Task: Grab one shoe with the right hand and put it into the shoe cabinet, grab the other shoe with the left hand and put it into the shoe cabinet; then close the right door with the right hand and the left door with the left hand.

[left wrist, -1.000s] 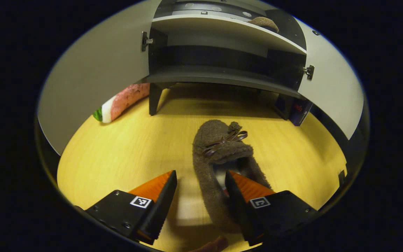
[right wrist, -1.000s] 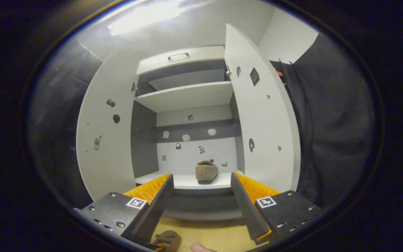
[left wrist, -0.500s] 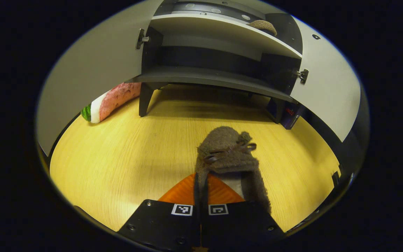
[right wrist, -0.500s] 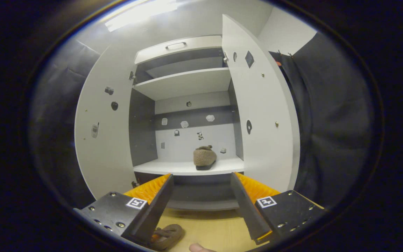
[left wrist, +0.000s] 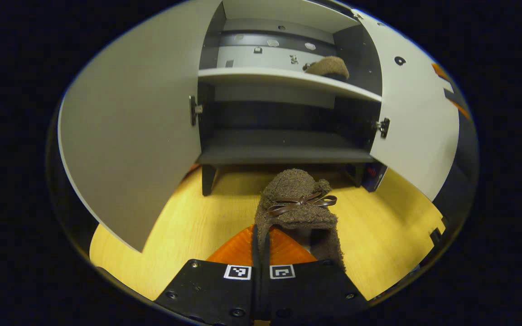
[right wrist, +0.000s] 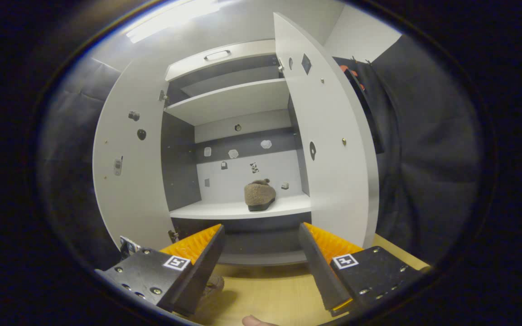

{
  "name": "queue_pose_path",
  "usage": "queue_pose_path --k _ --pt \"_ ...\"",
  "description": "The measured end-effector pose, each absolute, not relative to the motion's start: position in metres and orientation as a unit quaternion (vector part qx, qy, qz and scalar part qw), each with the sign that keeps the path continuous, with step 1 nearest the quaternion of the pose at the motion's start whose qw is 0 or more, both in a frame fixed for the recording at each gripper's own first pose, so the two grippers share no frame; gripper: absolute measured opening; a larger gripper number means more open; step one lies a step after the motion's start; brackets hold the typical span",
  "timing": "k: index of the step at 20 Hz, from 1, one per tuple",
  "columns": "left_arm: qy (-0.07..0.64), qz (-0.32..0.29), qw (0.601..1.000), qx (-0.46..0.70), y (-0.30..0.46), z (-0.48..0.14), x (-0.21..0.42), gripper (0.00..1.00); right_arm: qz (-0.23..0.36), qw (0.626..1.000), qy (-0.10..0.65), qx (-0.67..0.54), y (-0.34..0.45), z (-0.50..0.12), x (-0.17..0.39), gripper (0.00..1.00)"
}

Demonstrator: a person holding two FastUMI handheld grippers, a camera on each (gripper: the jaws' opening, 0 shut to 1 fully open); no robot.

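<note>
In the left gripper view my left gripper is shut on the side wall of a fuzzy brown slipper with a brown bow, held above the wooden floor in front of the cabinet. The shoe cabinet stands with both doors swung out. A second brown slipper rests on the white shelf. In the right gripper view my right gripper is open and holds nothing, facing the cabinet from a distance. The shelved slipper sits right of centre on the shelf.
The left door and right door stand wide on either side of the opening. A dark lower shelf lies under the white one. In the right gripper view a fingertip shows at the bottom edge, and the held slipper's toe behind the left finger.
My left gripper closed on the slipper's side and lifted it off the floor, tilting up toward the cabinet. My right gripper stayed open and drew back and down a little.
</note>
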State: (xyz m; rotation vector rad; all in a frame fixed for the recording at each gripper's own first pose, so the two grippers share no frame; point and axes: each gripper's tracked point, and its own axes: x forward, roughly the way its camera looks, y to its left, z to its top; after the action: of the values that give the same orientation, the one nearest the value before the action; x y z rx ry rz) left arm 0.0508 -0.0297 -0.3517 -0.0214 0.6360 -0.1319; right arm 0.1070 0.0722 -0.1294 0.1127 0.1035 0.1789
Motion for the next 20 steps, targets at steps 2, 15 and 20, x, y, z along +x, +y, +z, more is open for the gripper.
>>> queue_pose_path --k 2,15,20 --pt "0.28 -0.064 0.958 -0.004 -0.027 -0.321 0.067 0.01 0.091 0.993 0.051 0.059 0.069 -0.13 0.107 0.98" --pt "0.086 -0.01 0.996 0.014 -0.004 -0.121 0.172 0.0 0.055 0.998 0.031 0.009 0.052 -0.151 0.12 0.98" --pt "0.046 0.011 0.999 0.006 -0.016 -0.067 0.216 0.0 0.088 0.996 0.028 -0.004 0.066 -0.15 0.116 0.98"
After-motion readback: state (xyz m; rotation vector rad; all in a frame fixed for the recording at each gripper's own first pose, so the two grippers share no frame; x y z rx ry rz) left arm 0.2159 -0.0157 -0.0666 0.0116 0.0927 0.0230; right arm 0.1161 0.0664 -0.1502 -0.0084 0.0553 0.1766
